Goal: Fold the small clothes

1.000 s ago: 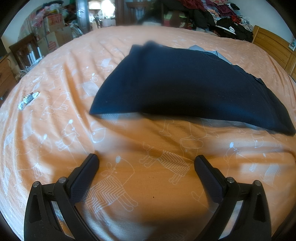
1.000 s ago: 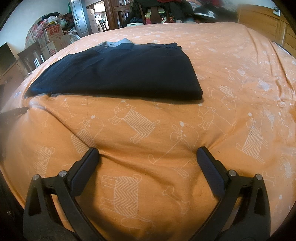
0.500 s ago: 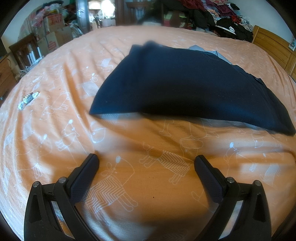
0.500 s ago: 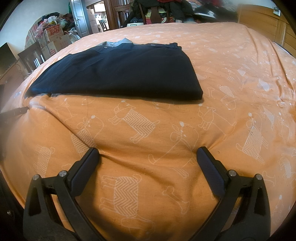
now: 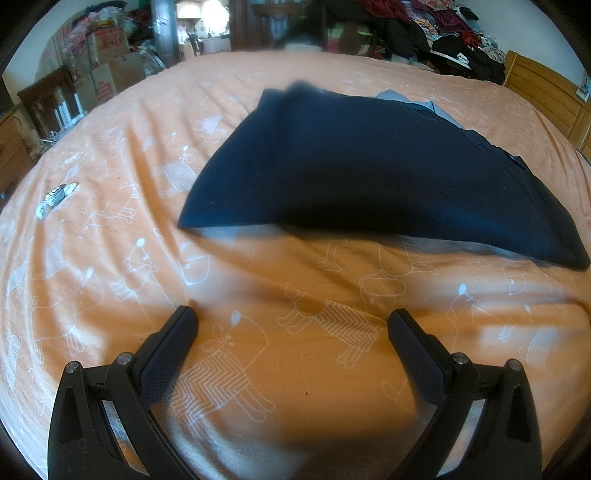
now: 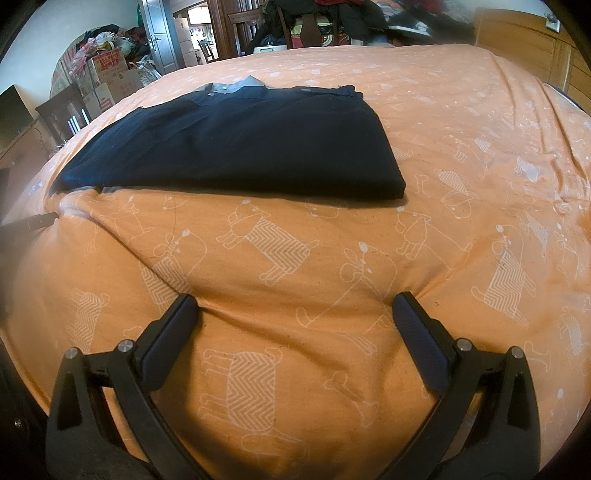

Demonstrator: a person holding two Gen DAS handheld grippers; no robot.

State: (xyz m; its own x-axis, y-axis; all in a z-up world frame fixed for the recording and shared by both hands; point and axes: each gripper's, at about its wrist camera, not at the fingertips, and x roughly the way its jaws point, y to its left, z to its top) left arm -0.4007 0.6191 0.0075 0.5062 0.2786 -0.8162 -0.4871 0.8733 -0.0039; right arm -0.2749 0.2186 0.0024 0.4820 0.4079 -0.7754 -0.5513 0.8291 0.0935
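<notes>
A dark navy garment (image 5: 369, 170) lies folded flat on the orange bed cover (image 5: 110, 266), with a grey collar (image 5: 421, 105) showing at its far edge. In the right wrist view the same garment (image 6: 236, 147) sits ahead and to the left, its grey collar (image 6: 232, 84) at the far side. My left gripper (image 5: 291, 325) is open, resting low on the cover just short of the garment's near edge, nothing between its fingers. My right gripper (image 6: 293, 308) is open too, pressing into the cover a little in front of the garment.
A small silver wrapper (image 5: 55, 199) lies on the cover at the left. Cardboard boxes (image 6: 110, 74) and a dark chair (image 5: 51, 99) stand beyond the bed's left side. A wooden headboard (image 6: 528, 40) is at the right, and piled clothes (image 5: 443, 33) at the back.
</notes>
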